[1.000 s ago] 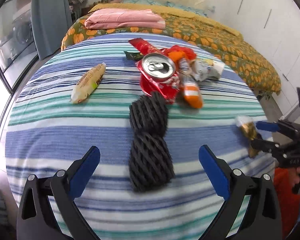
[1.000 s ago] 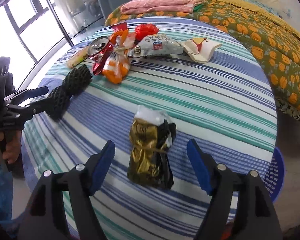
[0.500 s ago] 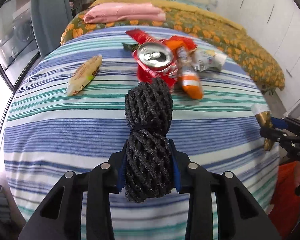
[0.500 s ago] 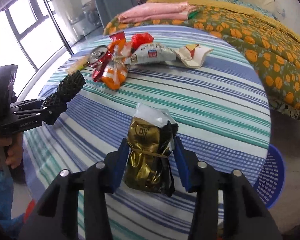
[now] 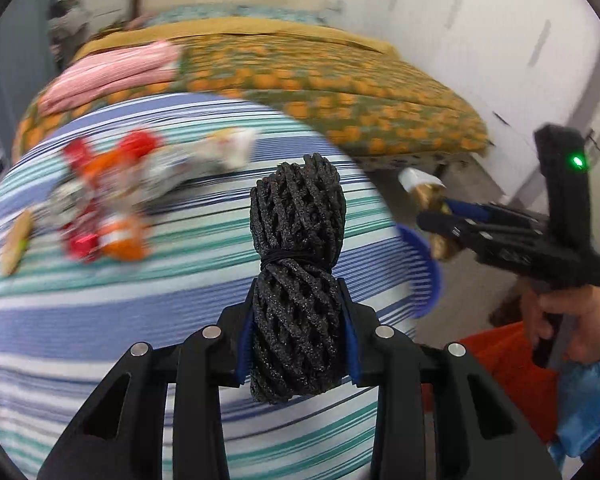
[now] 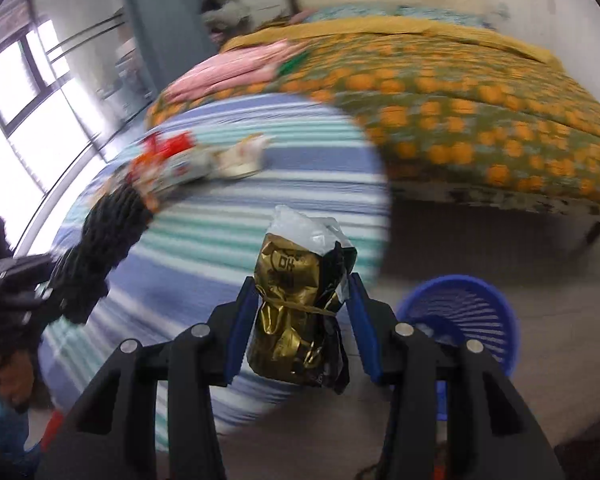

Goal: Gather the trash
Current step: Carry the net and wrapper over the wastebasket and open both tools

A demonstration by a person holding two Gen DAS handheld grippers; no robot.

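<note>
1. Left wrist view: a second ago the left gripper [image 5: 298, 344] stood wide open over the black foam net [image 5: 298, 280], which lay flat on the striped tablecloth [image 5: 100, 320]. Its jaws have just been closing, and the blue pads now press both sides of the net's lower half, below its rubber-band waist. The net stands up clear of the cloth, and the view has swung toward the table's right edge, where the rim of the blue basket [image 5: 424, 268] shows. The blurred pile of wrappers [image 5: 100, 216] remains on the table, far left.

2. Right wrist view: the right gripper [image 6: 300, 332] was open around the gold and black wrapper [image 6: 300, 312] a second ago. Its jaws have just been closing too, and the pads now pinch the crumpled wrapper between them. It hangs off the table, past its edge, with the blue basket on the floor just to the right and below.

3. Judgement: both pickups look complete, and both pieces are on their way to the basket. The right one seems closer to a drop; the pile is left to collect.
</note>
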